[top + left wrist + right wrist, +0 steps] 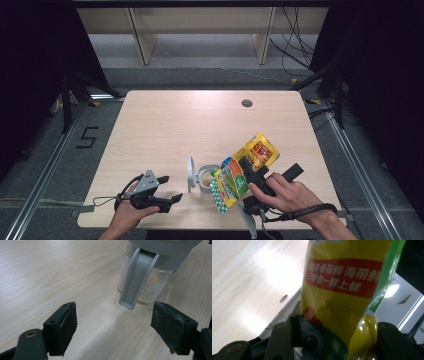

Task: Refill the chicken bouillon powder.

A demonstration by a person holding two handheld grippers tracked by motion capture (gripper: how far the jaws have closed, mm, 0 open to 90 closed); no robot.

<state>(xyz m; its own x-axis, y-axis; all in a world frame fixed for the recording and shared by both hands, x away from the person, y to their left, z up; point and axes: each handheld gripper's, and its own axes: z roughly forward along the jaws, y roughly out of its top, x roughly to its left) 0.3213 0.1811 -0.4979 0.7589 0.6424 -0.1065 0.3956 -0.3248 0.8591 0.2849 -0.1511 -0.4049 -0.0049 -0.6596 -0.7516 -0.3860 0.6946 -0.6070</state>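
1. Yellow pouch (242, 172), printed in green and red, is up off the table (165, 125), pinched across its middle by the right gripper (248, 167); from that gripper's own camera the pouch (342, 297) rises straight between the two black jaws, which stand about half closed with the pads pressing its sides.
2. Its long axis runs on a slant: the lower end tips down and left toward the jar (206, 179), the upper end points up and right, away from the person.
3. The jar stands near the table's front edge, its grey lid (191, 173) swung open on the left side. It holds a pale, grainy powder.
4. That tilt is what counts, I'd say: the pouch's low end hangs just beside the jar's mouth, so pouring looks to be the work in hand.
5. The left gripper (167, 189) rests low on the table, well left of the jar, jaws wide apart and holding nothing. Its camera looks at the jar (147, 290) between those jaws, apart from both.
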